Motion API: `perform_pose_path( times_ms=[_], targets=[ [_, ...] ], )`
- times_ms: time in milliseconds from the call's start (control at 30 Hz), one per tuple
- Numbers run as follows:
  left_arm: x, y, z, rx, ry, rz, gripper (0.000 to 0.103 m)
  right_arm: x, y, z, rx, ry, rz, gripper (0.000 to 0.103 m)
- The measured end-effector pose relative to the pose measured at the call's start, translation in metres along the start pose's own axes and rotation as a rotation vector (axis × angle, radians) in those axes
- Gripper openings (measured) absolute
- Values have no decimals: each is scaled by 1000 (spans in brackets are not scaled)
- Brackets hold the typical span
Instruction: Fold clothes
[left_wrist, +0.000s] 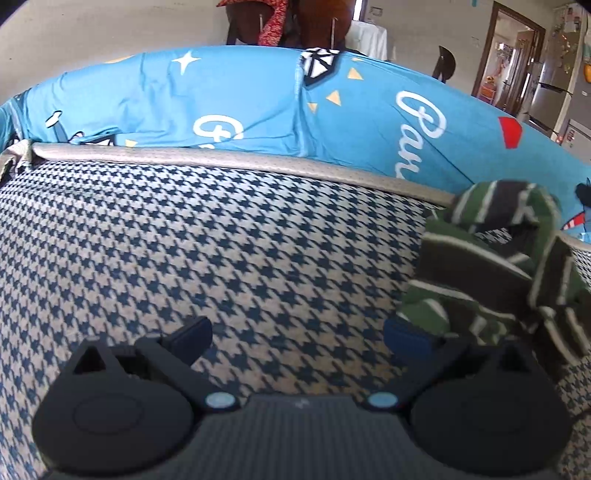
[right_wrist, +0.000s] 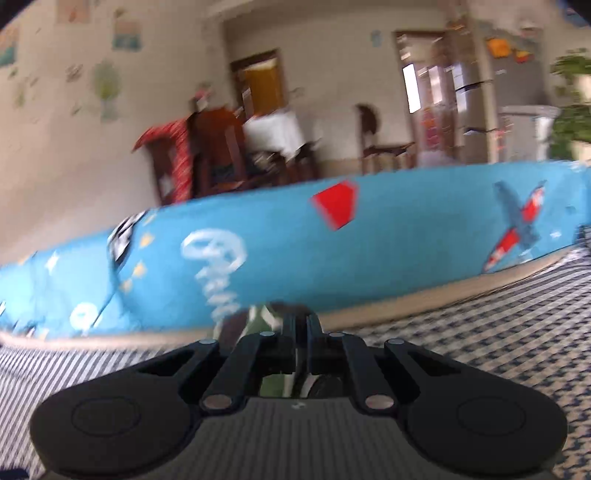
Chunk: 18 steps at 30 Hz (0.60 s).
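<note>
Over the houndstooth cushion (left_wrist: 221, 236), the left hand-held gripper (left_wrist: 295, 339) tilts downward, jaws apart and empty; the right hand-held gripper (right_wrist: 301, 332), nearly level, pinches the striped garment (left_wrist: 491, 273).

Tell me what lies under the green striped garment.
The crumpled green, dark and white striped garment rests on the blue-and-beige houndstooth cushion, beside its beige piped edge. Whatever sits beneath its folds is covered. The open left gripper holds nothing.
</note>
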<state>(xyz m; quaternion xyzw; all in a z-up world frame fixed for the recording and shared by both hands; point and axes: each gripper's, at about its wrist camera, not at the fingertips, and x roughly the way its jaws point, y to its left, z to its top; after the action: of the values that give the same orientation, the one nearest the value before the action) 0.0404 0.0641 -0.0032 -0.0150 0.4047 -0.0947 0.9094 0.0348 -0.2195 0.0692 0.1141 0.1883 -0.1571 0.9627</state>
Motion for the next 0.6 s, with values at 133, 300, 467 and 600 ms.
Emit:
perform_pose_path(
  times_ms=[133, 300, 467, 600],
  targets=[
    [4, -19, 3, 21, 11, -28, 103, -8, -35, 18, 66, -48, -85, 6],
    [10, -37, 0, 23, 28, -60, 103, -9, -44, 12, 10, 46, -2, 9],
    [19, -53, -5, 23, 46, -88, 103, -16, -34, -6, -91, 135, 115, 31],
    [25, -66, -12, 49, 61, -89, 103, -26, -34, -16, -144, 173, 193, 54]
  ],
)
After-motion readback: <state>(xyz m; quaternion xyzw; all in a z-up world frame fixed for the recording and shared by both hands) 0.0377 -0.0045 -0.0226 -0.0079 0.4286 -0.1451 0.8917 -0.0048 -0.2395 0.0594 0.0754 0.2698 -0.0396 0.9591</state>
